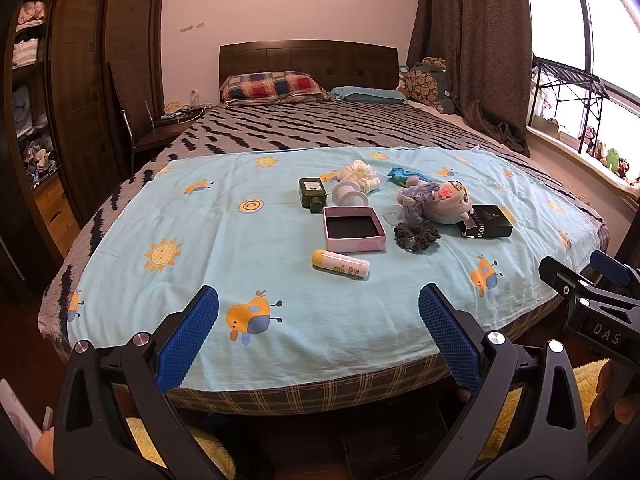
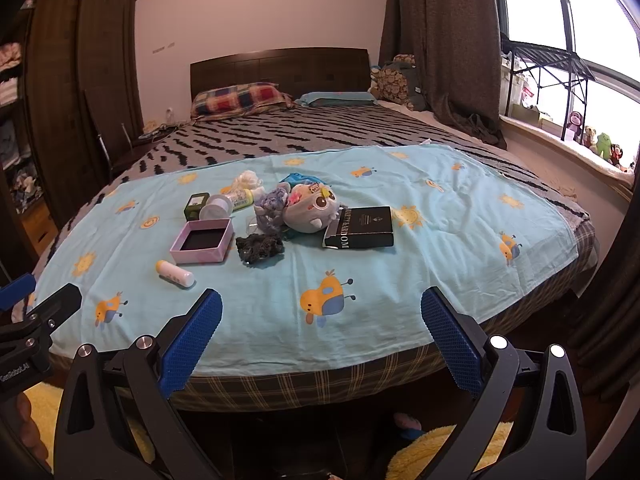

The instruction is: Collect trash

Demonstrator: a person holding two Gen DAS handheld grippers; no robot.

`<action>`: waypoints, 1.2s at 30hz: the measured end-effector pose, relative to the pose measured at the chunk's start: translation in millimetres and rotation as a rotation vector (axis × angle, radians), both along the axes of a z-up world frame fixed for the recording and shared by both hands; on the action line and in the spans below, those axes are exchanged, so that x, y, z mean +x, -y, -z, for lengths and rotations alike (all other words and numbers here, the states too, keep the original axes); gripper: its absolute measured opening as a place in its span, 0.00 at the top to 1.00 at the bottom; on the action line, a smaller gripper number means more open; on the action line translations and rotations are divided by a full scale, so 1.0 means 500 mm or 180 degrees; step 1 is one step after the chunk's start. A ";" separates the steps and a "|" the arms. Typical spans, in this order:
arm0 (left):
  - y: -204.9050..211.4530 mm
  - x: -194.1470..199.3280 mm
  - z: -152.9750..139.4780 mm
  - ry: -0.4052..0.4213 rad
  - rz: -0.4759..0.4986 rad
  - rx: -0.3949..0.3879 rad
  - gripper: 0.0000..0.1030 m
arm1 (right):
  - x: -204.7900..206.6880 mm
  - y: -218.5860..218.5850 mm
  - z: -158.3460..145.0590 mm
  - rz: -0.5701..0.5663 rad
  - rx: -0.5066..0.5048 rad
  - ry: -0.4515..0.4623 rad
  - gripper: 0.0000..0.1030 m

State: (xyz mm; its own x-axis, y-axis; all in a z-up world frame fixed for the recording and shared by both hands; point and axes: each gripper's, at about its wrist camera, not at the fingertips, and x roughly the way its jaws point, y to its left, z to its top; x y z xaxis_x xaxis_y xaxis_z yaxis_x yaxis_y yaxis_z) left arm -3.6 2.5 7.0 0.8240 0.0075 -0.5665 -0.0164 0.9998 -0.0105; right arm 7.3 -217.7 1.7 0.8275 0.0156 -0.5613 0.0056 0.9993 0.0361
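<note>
While both the left hand-held gripper (image 1: 318,334) and right hand-held gripper (image 2: 322,334) hang spread and empty at lower frame, we judge keepsakes like the plush toy (image 2: 310,208) at centre risk being mistaken for trash.

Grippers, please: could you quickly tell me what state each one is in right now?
Left gripper: open, jaws wide apart, holding nothing, at the near edge of the bed.
Right gripper: open, jaws wide apart, holding nothing.

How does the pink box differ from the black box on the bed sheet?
The pink box is open-topped and empty, showing a dark inside; the black box is closed and bears white lettering. The pink box looks square and lies flat; the black box is a flatter oblong, one end leaning on the plush toy. Both rest on the blue sheet, untouched.
</note>
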 end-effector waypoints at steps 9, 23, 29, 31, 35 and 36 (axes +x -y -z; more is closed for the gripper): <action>0.002 -0.002 0.004 0.0002 -0.0007 0.0006 0.08 | -0.001 0.001 0.001 0.0002 0.0010 0.0004 0.03; -0.004 -0.005 0.004 -0.0009 -0.0004 -0.0001 0.08 | -0.002 -0.002 0.009 0.0008 0.0029 -0.0002 0.03; -0.016 0.012 0.030 -0.0094 0.0003 -0.0056 0.08 | 0.012 0.000 0.015 0.0018 0.0016 0.0012 0.03; -0.020 0.022 0.038 -0.0136 -0.0013 -0.0067 0.08 | 0.018 0.001 0.019 0.0022 0.0014 0.0051 0.03; -0.028 0.044 0.047 -0.0160 0.0013 -0.0079 0.08 | 0.045 0.011 0.033 0.0028 0.0107 0.0056 0.03; -0.029 0.051 0.049 -0.0167 0.0026 -0.0067 0.08 | 0.052 0.010 0.036 -0.0008 0.0130 0.0079 0.03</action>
